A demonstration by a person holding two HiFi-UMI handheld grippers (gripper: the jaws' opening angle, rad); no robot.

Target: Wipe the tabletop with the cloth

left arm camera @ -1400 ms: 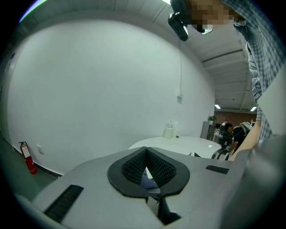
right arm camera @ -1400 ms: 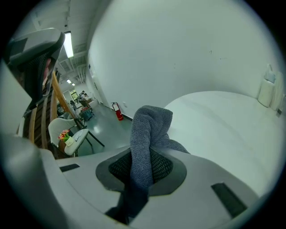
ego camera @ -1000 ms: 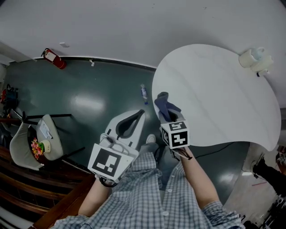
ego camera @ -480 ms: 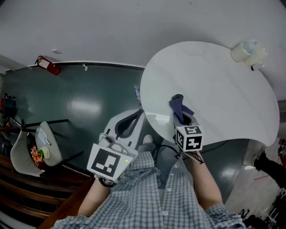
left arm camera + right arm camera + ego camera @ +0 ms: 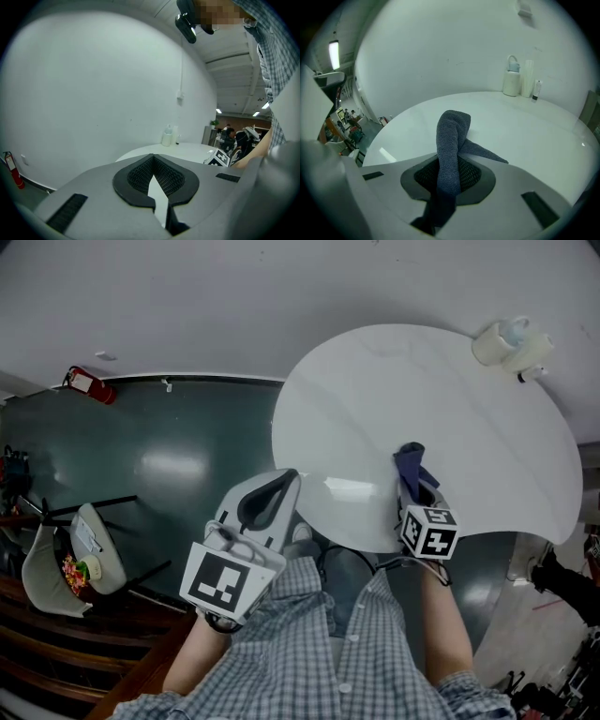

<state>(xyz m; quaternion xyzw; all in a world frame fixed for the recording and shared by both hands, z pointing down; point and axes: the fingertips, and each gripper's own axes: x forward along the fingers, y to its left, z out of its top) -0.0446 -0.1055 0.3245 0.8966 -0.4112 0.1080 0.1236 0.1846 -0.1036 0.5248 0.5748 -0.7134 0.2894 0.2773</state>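
Head view first: right gripper (image 5: 413, 486) is over the near edge of the round white table (image 5: 319, 390), about 6 o'clock on the top. It's clamped tight on the dark blue cloth (image 5: 410, 461), which pokes out past the jaws toward 12. Left gripper (image 5: 274, 495) hangs just off the table's 8 o'clock edge, over the green floor (image 5: 187, 446). Some containers (image 5: 511, 339) bunch up at the table's 1 o'clock edge.

Left gripper view: jaws are closed tip to tip with nothing in them, just a sliver of white showing through the gap behind the pads.

Right gripper view: cloth sits pinched between the pads like a twisted rope, one tail flopping toward 4 o'clock. Can't tell if any of it is touching the top.

What could go wrong, my guess: it's bunched so narrow that a pass would only wipe a thin stripe, and dragging it could tug it out of the pinch. A long sweep toward 1 o'clock could also knock the containers over.

Count: one cloth, one table, two grippers, three containers (a jug (image 5: 512, 80), a tall white cylinder (image 5: 528, 78), a little bottle (image 5: 537, 89)).
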